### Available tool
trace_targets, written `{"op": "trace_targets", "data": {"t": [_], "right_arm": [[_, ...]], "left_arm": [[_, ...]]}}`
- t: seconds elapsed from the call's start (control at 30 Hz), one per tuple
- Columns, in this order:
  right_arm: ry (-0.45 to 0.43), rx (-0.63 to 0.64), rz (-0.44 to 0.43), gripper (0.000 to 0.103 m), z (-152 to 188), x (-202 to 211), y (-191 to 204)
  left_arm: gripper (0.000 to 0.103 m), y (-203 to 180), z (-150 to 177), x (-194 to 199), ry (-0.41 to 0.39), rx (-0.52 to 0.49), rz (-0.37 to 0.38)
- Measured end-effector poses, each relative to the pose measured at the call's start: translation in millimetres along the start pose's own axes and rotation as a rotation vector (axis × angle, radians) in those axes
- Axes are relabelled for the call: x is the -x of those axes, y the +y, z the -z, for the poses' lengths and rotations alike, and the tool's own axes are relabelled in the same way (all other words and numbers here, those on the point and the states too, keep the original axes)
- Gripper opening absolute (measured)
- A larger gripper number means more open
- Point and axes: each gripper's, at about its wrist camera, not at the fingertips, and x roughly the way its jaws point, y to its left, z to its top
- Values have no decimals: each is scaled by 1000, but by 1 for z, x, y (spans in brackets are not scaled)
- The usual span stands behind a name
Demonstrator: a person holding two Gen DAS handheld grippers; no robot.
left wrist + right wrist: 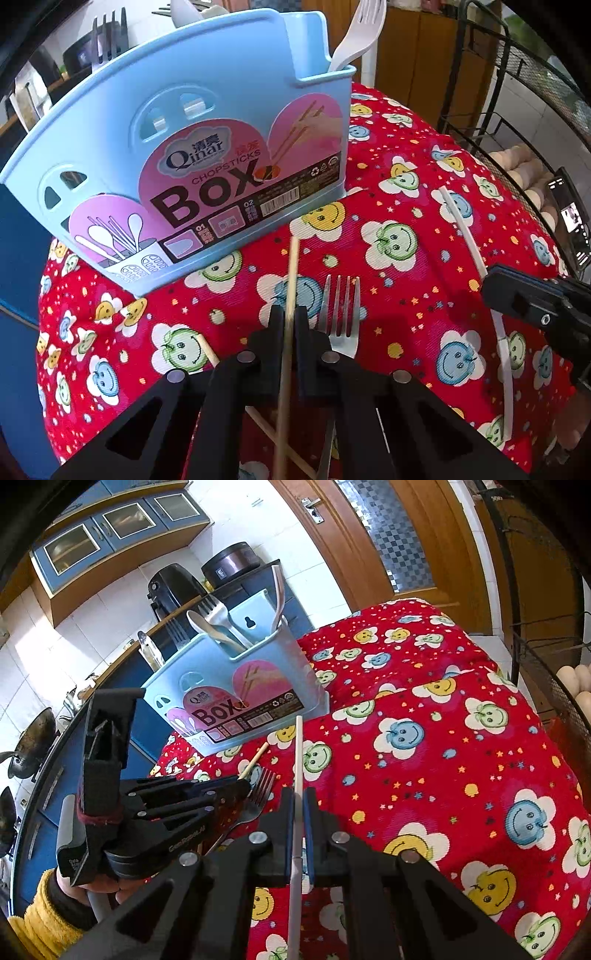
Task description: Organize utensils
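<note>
A home kitchen. Blue glass-front wall cabinets hang over white wall tiles, with a black air fryer on the counter. A wok sits nearby, and a wooden door stands behind.

Fork on cloth, seemingly before utensil box.

A red cloth printed with smiling flower faces covers the worktop. Behind it stands a brown wooden door with a checkered glass panel and a metal handle. Blue wall cabinets with glass fronts hang over white tiles. A black air fryer sits beside a dark round pot. Pale eggs lie in a black wire rack.
</note>
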Motion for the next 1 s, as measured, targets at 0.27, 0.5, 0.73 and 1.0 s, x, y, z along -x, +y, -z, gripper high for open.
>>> {"op": "trace_targets", "data": {"t": [0.27, 0.5, 0.73, 1.0], "right_arm": [[-7, -4, -4, 7, 0, 3, -1], [-18, -6, -13, 7, 0, 7, 5], [-43, 8, -23, 7, -1, 13, 16], [-74, 16, -24, 7, -4, 19, 28]], "left_arm": [[4, 5, -2, 12, -50, 63, 51], [4, 19, 13, 41, -137, 148, 95], [4, 36, 22, 73, -241, 213, 116], [4, 52, 29, 102, -339, 259, 129]]}}
